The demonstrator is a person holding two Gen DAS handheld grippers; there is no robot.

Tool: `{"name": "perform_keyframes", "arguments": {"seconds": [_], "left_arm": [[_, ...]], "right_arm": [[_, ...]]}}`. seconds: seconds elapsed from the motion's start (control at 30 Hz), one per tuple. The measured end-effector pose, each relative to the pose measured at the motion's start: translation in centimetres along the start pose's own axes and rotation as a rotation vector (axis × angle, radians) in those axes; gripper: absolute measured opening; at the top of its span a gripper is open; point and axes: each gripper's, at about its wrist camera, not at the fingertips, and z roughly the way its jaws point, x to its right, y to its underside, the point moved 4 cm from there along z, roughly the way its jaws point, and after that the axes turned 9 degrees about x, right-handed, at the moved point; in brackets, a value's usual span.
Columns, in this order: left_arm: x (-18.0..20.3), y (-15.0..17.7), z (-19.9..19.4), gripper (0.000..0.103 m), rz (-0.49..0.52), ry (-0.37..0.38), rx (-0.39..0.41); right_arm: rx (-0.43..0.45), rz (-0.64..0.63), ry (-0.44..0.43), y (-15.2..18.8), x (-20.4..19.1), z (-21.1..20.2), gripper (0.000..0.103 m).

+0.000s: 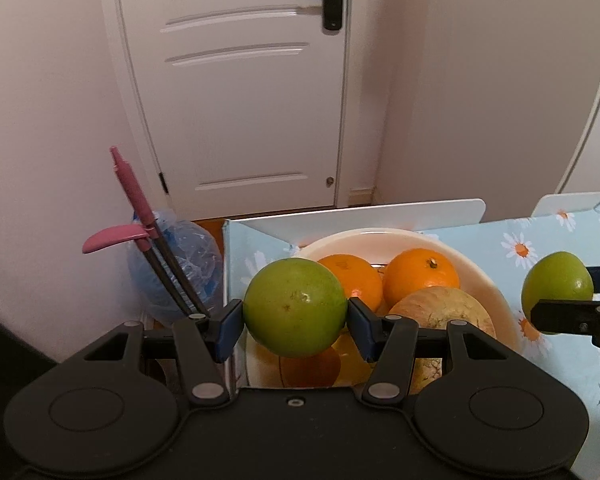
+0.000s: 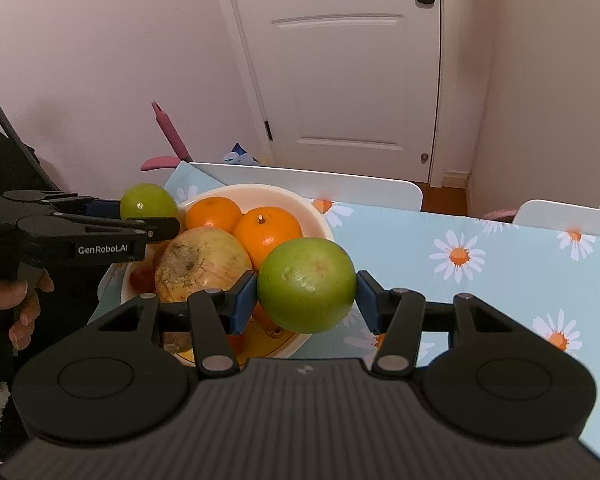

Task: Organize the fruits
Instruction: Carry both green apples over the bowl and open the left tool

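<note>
My left gripper is shut on a green round fruit, held above the near left rim of a cream bowl. That bowl holds two oranges, a large pale yellowish fruit and more fruit underneath. My right gripper is shut on a second green fruit, held over the bowl's right edge. In the right wrist view the left gripper with its green fruit hangs at the bowl's left side. The right gripper's green fruit shows at the right of the left wrist view.
The bowl stands on a table with a light blue daisy cloth. White chair backs rise behind the table's far edge. A pink-handled broom and dustpan and a blue plastic bag lean by the wall, near a white door. A hand holds the left gripper.
</note>
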Motion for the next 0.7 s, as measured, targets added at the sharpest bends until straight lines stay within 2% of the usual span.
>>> {"name": "perform_keyframes", "arguments": {"seconds": [0.17,0.27,0.3,0.7], "left_arm": [[0.2,0.0,0.3,0.062,0.008,0.028,-0.007],[0.3,-0.3,-0.3,0.088,0.013,0.007,0.034],[0.2,-0.4,-0.5,0.092,0.017,0.001,0.049],[-0.3,-0.2,-0.9,0.093,-0.019,0.014,0.045]], "right_arm": [[0.001,0.006,0.01,-0.2,0.1,0.2,0.068],[0.002,0.007,0.011,-0.2,0.2,0.2,0.068],[0.002,0.007,0.011,-0.2,0.2,0.2,0.068],[-0.004,-0.004,-0.003,-0.4,-0.2,0.8,0.068]]}}
